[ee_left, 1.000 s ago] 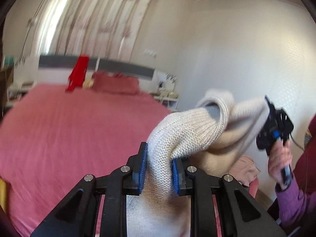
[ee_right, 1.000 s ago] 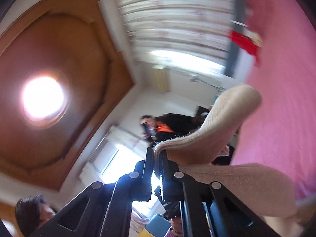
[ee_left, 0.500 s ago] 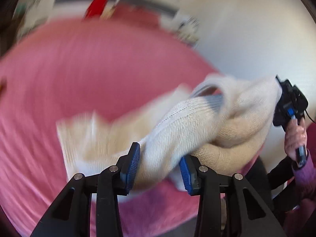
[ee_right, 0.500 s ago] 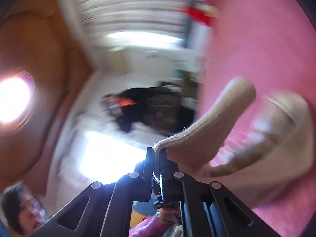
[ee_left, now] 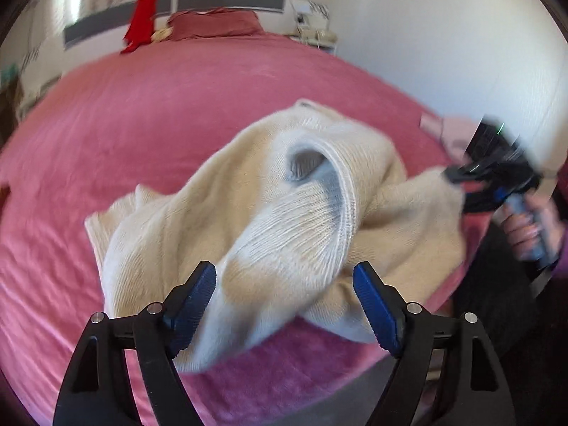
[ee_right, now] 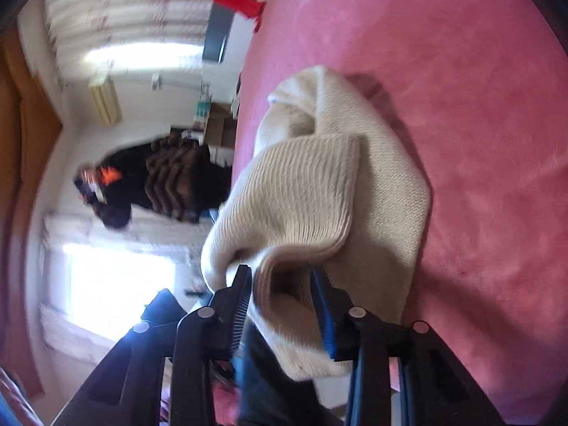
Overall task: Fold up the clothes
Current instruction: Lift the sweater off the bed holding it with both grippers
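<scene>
A cream knitted sweater (ee_left: 255, 213) lies bunched on the pink bedspread (ee_left: 142, 113) near the bed's front edge. My left gripper (ee_left: 284, 284) is open, its blue pads (ee_left: 193, 296) wide apart with a ribbed fold of the sweater loose between them. In the right wrist view the same sweater (ee_right: 319, 184) drapes over my right gripper (ee_right: 284, 280), whose jaws are parted with the ribbed hem lying between them. The right gripper also shows at the right of the left wrist view (ee_left: 458, 177), at the sweater's edge.
A red garment (ee_left: 140, 23) and a dark pink pillow (ee_left: 216, 23) lie at the headboard. A pale pink cloth (ee_left: 447, 131) lies at the bed's right edge. A person in dark clothes (ee_right: 152, 184) stands beyond the bed. A white wall is at the right.
Both grippers swung down from mid-air to the bed and the sweater dropped onto the bedspread. Both grippers have opened from their grip on the sweater.
</scene>
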Tool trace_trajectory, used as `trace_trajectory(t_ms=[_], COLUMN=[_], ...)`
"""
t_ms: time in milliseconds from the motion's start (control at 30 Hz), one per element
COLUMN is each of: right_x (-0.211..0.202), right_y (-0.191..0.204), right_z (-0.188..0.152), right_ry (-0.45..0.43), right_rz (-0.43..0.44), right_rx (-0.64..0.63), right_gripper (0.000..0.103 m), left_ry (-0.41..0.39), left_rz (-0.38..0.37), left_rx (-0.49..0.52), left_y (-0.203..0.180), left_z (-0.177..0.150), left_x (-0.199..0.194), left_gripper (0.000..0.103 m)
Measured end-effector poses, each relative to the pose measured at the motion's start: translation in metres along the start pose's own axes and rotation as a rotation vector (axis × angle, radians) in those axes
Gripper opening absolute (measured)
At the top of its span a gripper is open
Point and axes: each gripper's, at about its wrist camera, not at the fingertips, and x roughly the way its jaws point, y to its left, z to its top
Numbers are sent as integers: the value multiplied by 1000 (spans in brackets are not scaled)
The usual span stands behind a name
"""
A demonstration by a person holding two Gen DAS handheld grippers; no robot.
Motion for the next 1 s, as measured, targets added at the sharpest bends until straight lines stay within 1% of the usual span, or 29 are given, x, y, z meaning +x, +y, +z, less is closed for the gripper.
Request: trace_trajectory(t_ms=[33, 67, 100, 133, 167, 200, 267, 300, 333, 400, 433, 467, 500, 567, 600, 633, 733, 767, 800, 867, 900, 1000], right_x=[2, 3, 5, 8, 9, 11, 20, 26, 30, 45, 52, 59, 63, 73, 73, 72, 70, 68, 65, 60, 57, 47], right_y=[5, 10, 15, 23, 29, 34, 45, 47, 47, 55, 60, 65, 67, 70, 71, 73, 79, 82, 88, 109, 122, 173], right_z=[-5, -10, -17, -26, -34, -41, -51, -55, -57, -56, -55, -55, -57, -58, -58, -58, -59, -60, -62, -65, -66, -66], right_ry=[22, 44, 62, 75, 84, 87, 96, 105, 108, 110, 112, 106, 103, 113, 107, 96, 61, 46, 19, -51, -93, -269], right_rz=[-18, -35, -60, -96, -132, -166, -235, -273, -292, -307, -318, -366, -423, -471, -469, -458, -428, -435, -485, -630, -689, -801], right_rx=[-34, -68, -111, -165, -220, -272, -359, -388, -403, -435, -451, -471, -496, -537, -532, -522, -492, -496, -532, -639, -695, -886], right_gripper=[39, 39, 40, 40, 41, 41, 40, 41, 41, 40, 39, 38, 36, 28, 23, 5, 5, 5, 4, 4, 4, 4], left_ry=[11, 26, 40, 43, 41, 32, 17, 11, 8, 21, 34, 47, 62, 77, 69, 59, 13, -6, -34, -103, -147, -295], left_rz=[31, 82, 109, 96, 68, 43, 23, 19, 24, 52, 72, 91, 106, 131, 140, 147, 167, 174, 184, 214, 244, 344], left_rx=[51, 94, 110, 96, 69, 32, -31, -51, -59, -44, -29, -15, -2, -2, -14, -28, -63, -73, -68, -35, -10, 59], left_y=[0, -2, -1, 5, 10, 17, 29, 34, 39, 42, 42, 42, 42, 43, 44, 46, 54, 56, 57, 55, 52, 39], left_z=[2, 3, 1, -3, -7, -8, 1, 4, 7, 4, 2, 2, 0, -4, -5, -6, -5, -3, -1, 8, 15, 43], left_x=[13, 25, 36, 42, 41, 39, 37, 33, 31, 25, 25, 28, 29, 31, 30, 28, 17, 12, 3, -19, -30, -65], left_gripper=[81, 81, 80, 80, 76, 69, 63, 63, 63, 62, 61, 52, 37, 24, 18, 16, 14, 14, 13, 14, 13, 13])
